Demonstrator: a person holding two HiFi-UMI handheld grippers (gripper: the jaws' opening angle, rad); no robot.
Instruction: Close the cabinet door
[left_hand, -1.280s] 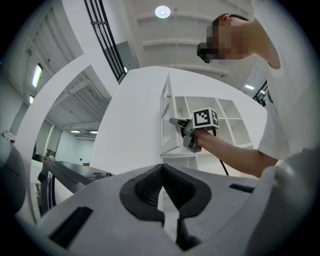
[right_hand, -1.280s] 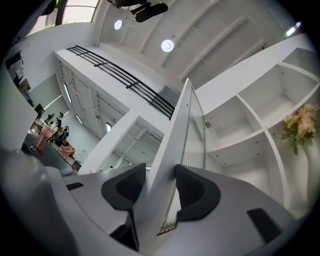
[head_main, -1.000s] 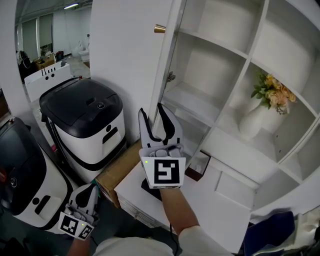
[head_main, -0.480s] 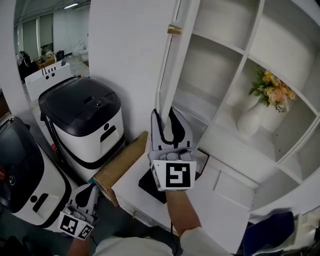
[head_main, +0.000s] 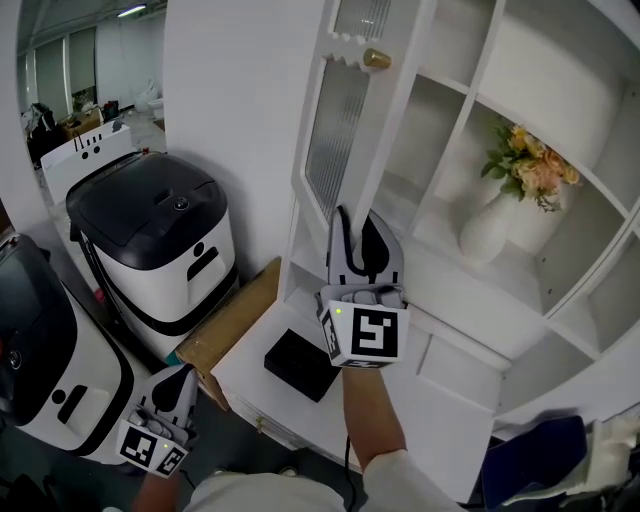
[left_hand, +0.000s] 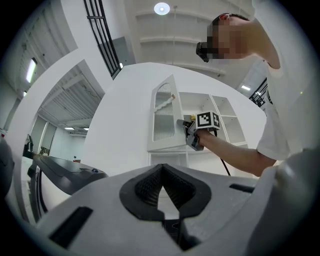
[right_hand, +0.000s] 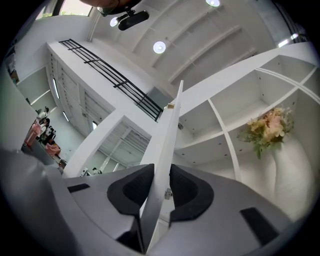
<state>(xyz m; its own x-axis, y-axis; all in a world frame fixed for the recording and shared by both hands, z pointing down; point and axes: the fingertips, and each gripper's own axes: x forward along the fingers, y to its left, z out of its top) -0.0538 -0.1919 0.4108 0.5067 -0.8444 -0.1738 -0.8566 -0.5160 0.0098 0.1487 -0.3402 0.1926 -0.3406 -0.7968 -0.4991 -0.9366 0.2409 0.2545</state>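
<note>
The white cabinet door (head_main: 335, 140), with a ribbed glass panel and a gold knob (head_main: 377, 58), stands partly open in front of the open shelves (head_main: 470, 290). My right gripper (head_main: 355, 225) reaches up at the door's lower free edge. In the right gripper view the door (right_hand: 167, 135) runs edge-on between the two pads of the right gripper (right_hand: 161, 175), whose jaws have just been closing and now touch it on both sides. My left gripper (head_main: 178, 388) hangs low at the left, shut and holding nothing. The left gripper view shows the door (left_hand: 164, 117) and the right gripper (left_hand: 192, 132) far off.
A white vase of flowers (head_main: 490, 225) stands on a shelf. Two white machines with black lids (head_main: 150, 240) (head_main: 40, 370) stand on the floor at the left. Beside the cabinet lies a cardboard box (head_main: 225, 325). A small black box (head_main: 300, 362) rests on the white lower counter (head_main: 440, 420).
The door has swung to the right, toward the shelves, and its glass face now shows. My right gripper moved right with it and its jaws narrowed on the edge. The left gripper barely shifted.
</note>
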